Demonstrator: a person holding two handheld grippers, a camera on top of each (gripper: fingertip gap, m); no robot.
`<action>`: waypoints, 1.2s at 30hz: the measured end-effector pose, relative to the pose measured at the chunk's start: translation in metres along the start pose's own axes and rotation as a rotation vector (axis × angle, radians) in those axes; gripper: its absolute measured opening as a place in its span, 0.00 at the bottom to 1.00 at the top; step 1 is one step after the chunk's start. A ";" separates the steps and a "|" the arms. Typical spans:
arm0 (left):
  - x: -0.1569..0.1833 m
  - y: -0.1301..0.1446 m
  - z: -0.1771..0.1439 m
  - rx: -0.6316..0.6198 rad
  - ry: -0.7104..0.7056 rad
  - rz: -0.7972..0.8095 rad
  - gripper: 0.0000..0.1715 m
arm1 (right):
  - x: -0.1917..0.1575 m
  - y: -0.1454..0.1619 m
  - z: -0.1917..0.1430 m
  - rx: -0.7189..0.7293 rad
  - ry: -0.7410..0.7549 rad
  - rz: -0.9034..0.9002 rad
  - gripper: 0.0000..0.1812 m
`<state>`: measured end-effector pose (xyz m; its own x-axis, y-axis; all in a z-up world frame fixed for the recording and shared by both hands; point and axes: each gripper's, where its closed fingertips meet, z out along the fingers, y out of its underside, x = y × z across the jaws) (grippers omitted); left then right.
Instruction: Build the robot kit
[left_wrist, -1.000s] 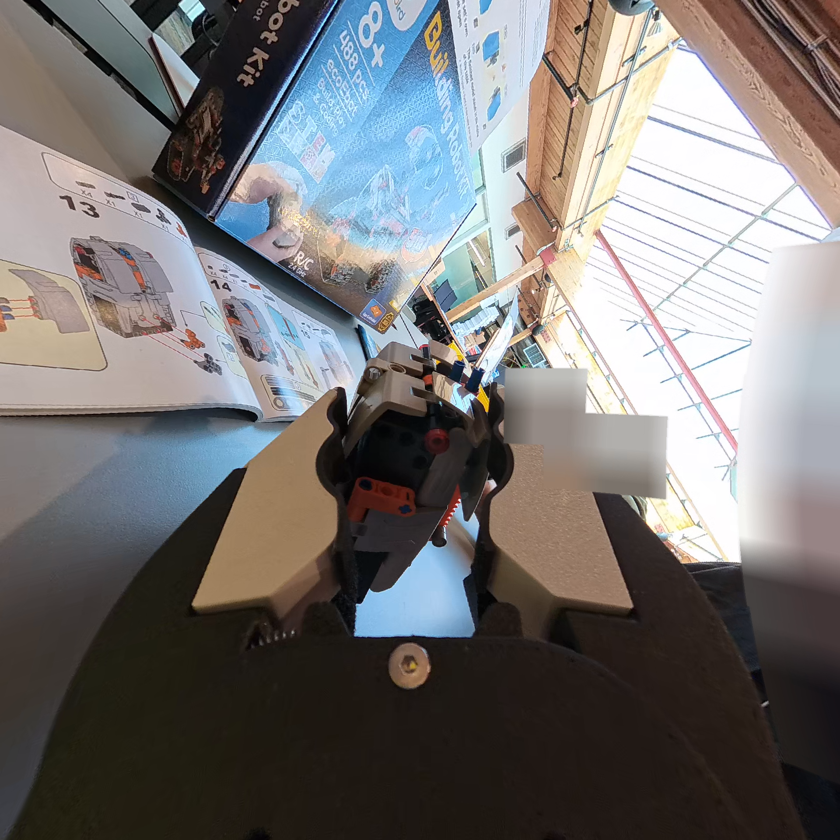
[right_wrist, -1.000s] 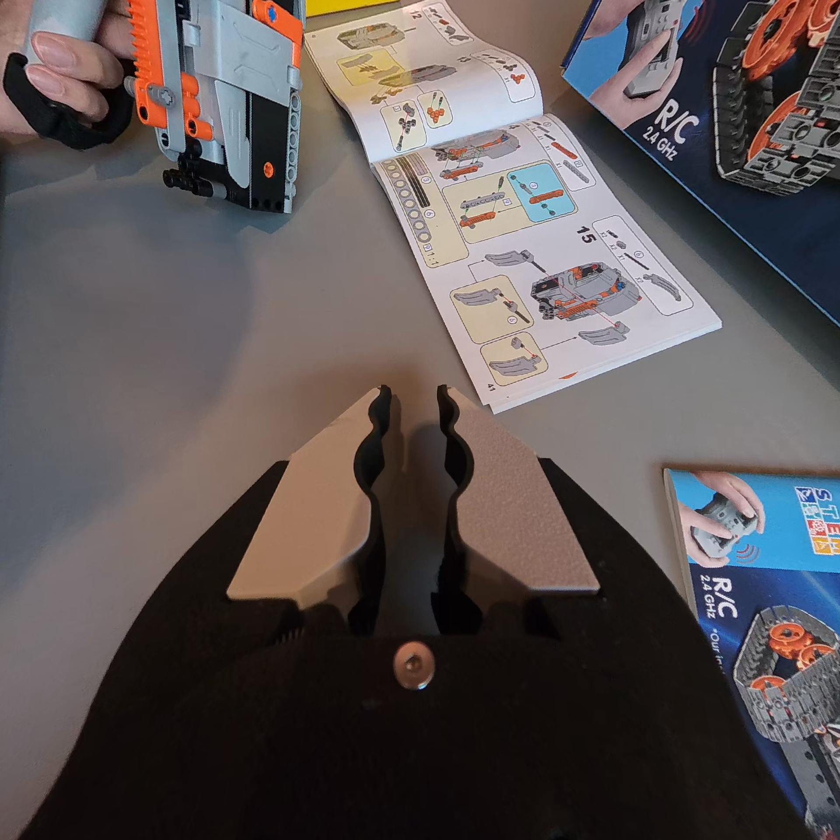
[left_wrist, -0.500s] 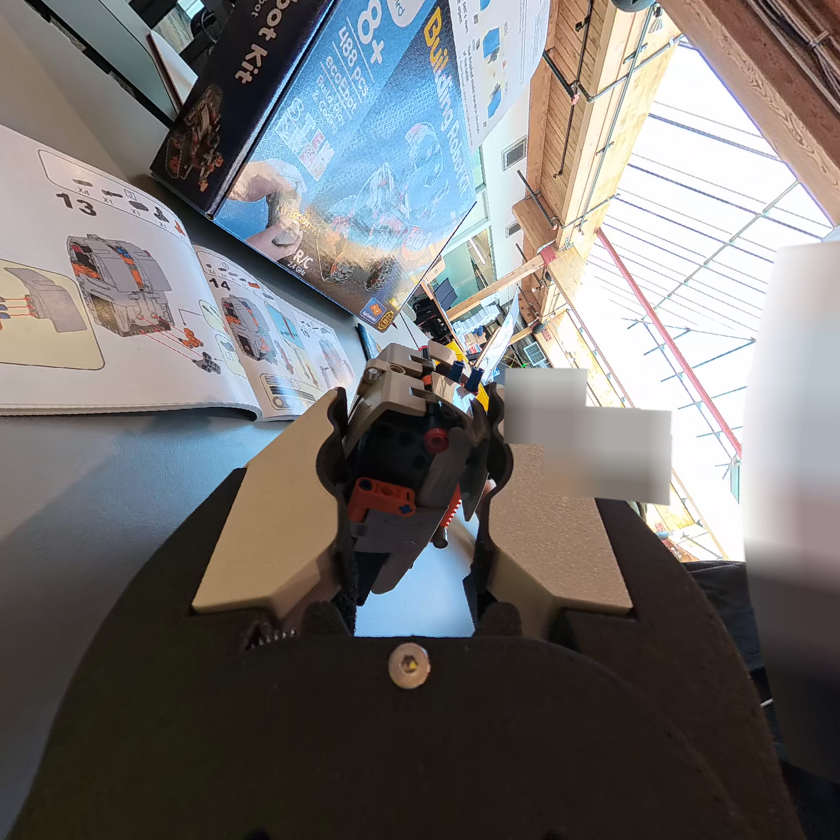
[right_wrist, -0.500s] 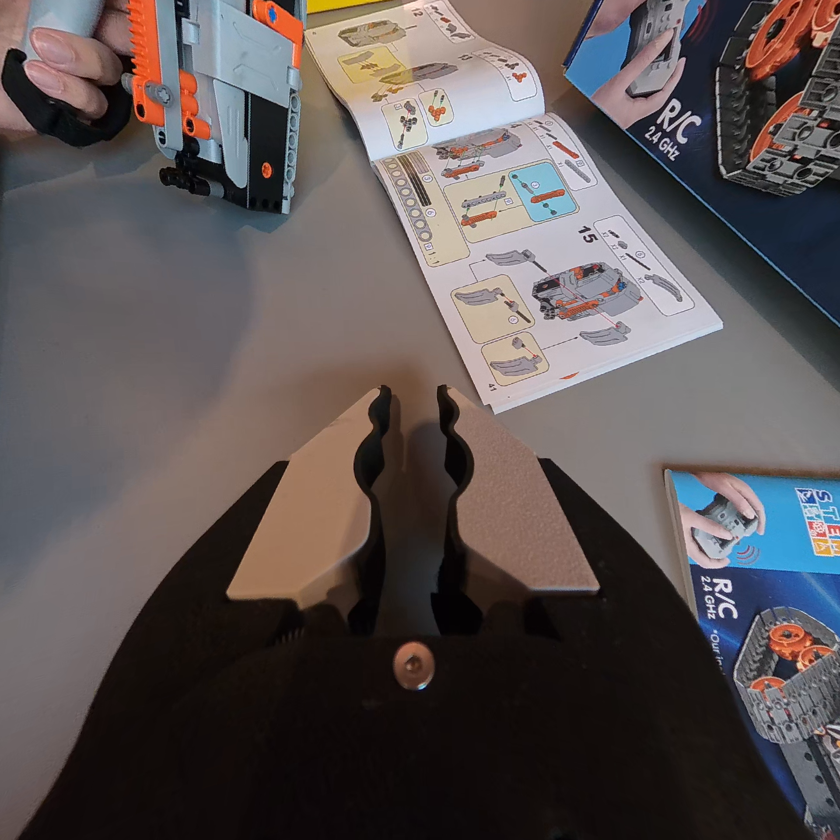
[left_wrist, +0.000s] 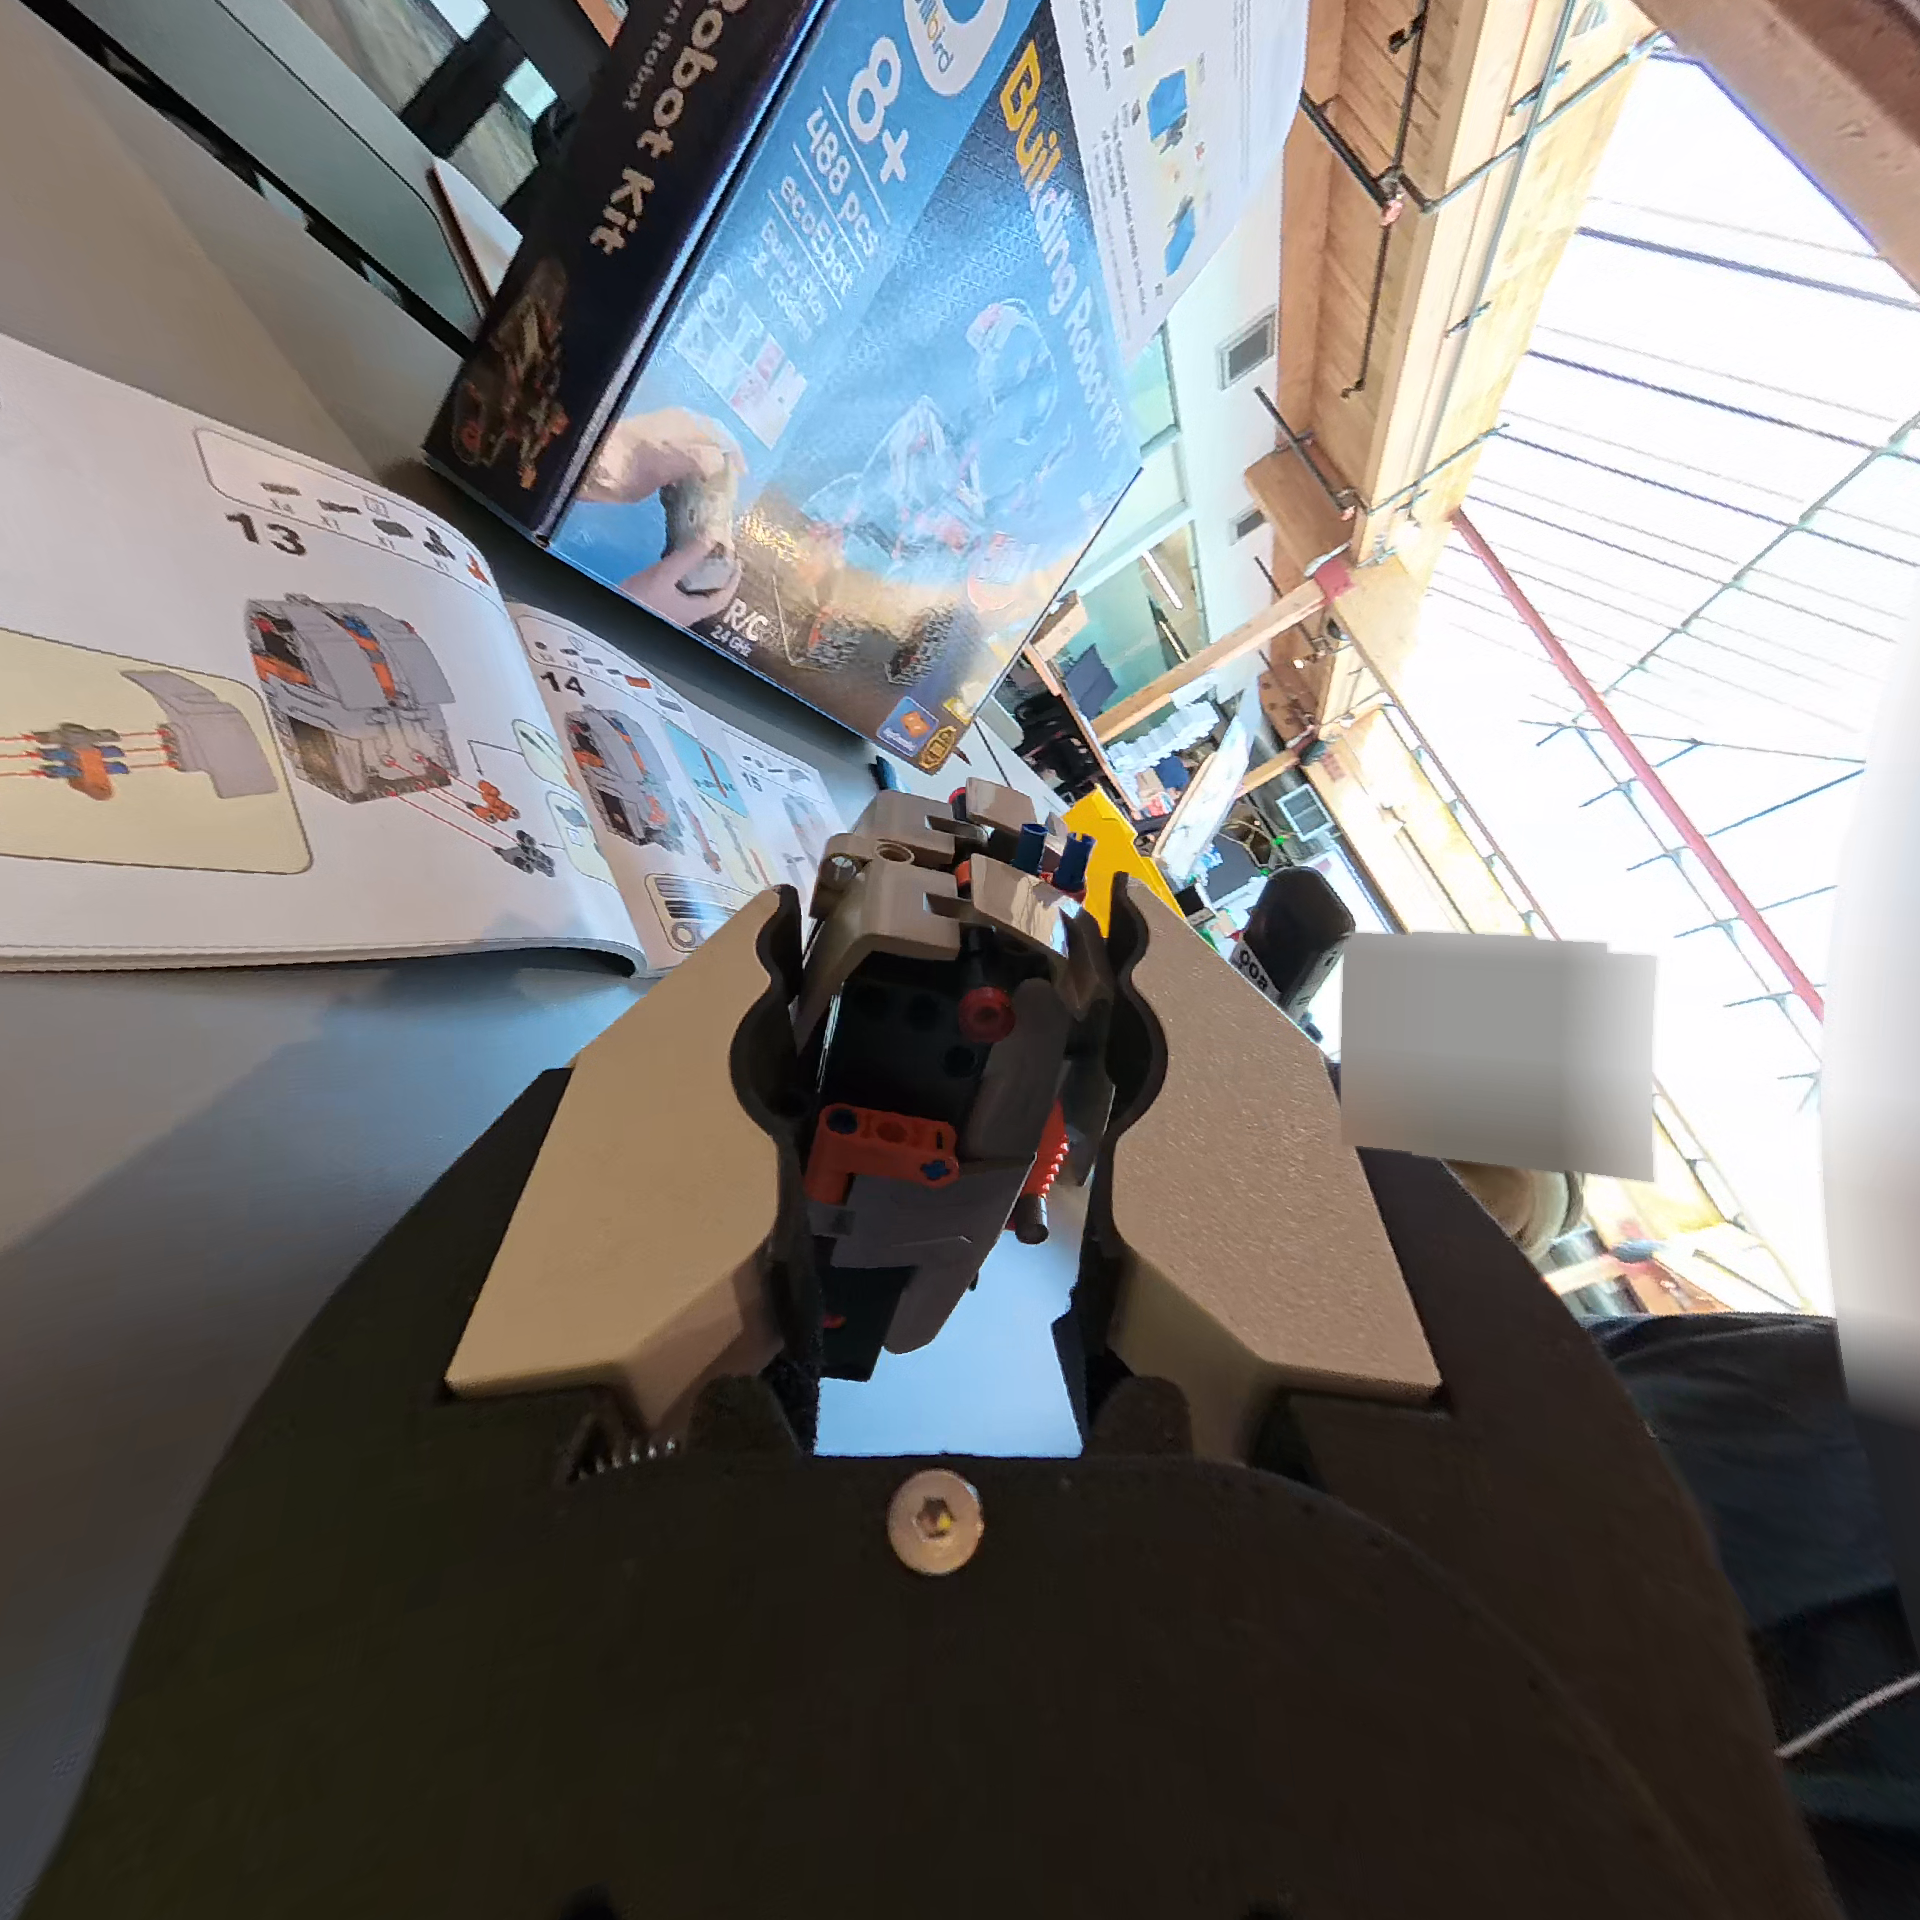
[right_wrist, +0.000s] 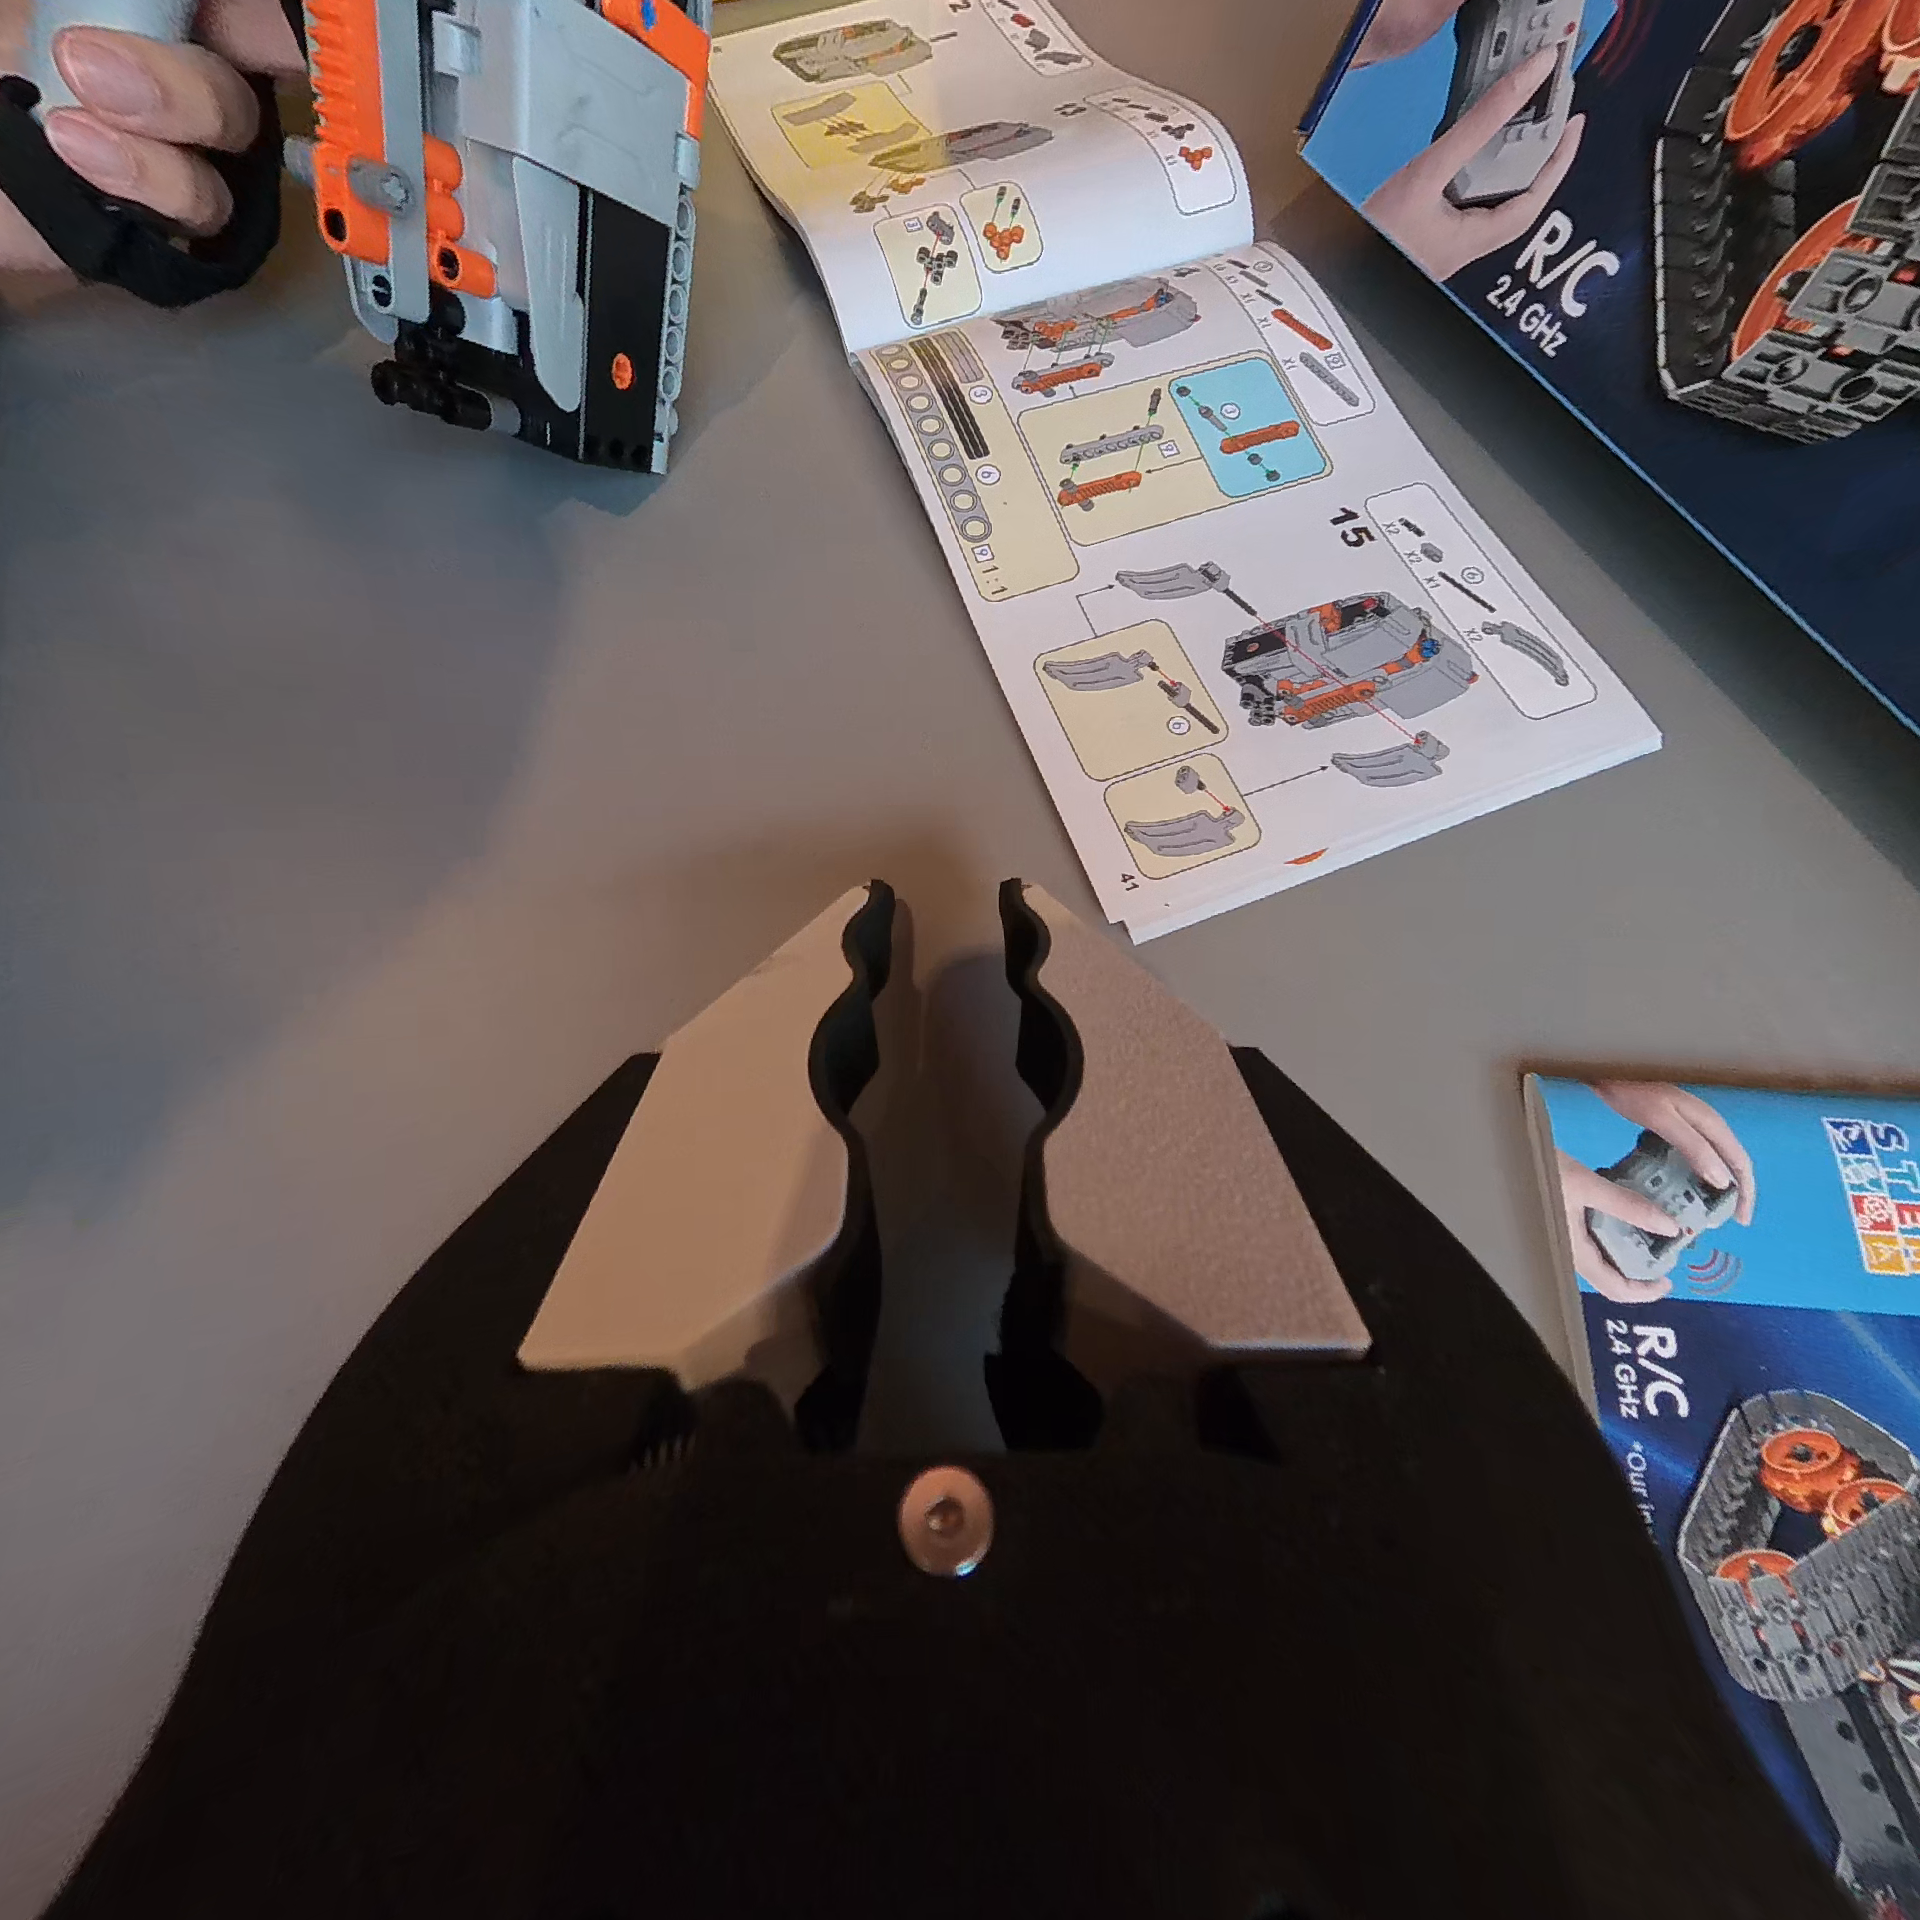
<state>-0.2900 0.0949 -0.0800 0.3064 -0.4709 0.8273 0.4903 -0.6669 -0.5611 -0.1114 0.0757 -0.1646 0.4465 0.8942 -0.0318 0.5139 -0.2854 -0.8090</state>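
Observation:
My left gripper (left_wrist: 951, 914) is shut on a partly built brick model (left_wrist: 914, 1049) in grey, black and orange, held off the grey table (left_wrist: 208, 1122) with its fingers (left_wrist: 644, 1143) on both sides. The model also shows in the right wrist view (right_wrist: 520, 208) at the top left, upright just above the table, with a person's hand (right_wrist: 135, 135) beside it. My right gripper (right_wrist: 945, 894) is narrowly open and empty, low over the bare table (right_wrist: 416, 831), well short of the model and next to the open instruction booklet (right_wrist: 1195, 520).
The open booklet (left_wrist: 260, 727) lies left of the held model. A blue kit box (right_wrist: 1714, 260) stands at the far right; it also shows in the left wrist view (left_wrist: 831, 364). A second blue booklet (right_wrist: 1766, 1455) lies at the right edge. The left gripper's tips are roughly 20 centimeters from the right gripper's.
The left gripper has tilted very slightly with the model still in it. The right gripper has not moved.

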 end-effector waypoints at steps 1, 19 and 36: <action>0.000 0.000 0.000 0.003 -0.005 0.001 0.33 | 0.000 0.000 0.000 -0.001 0.000 -0.001 0.11; -0.004 -0.001 -0.009 -0.010 -0.141 0.096 0.32 | -0.001 0.002 0.001 -0.015 0.006 -0.017 0.11; -0.004 0.013 0.021 -0.205 -0.274 0.078 0.31 | -0.061 -0.128 0.034 0.345 -0.210 0.238 0.14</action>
<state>-0.2681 0.1004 -0.0901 0.5578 -0.3710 0.7424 0.2911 -0.7502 -0.5936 -0.2296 0.0692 -0.0791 0.3461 0.8783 -0.3298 0.1257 -0.3918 -0.9114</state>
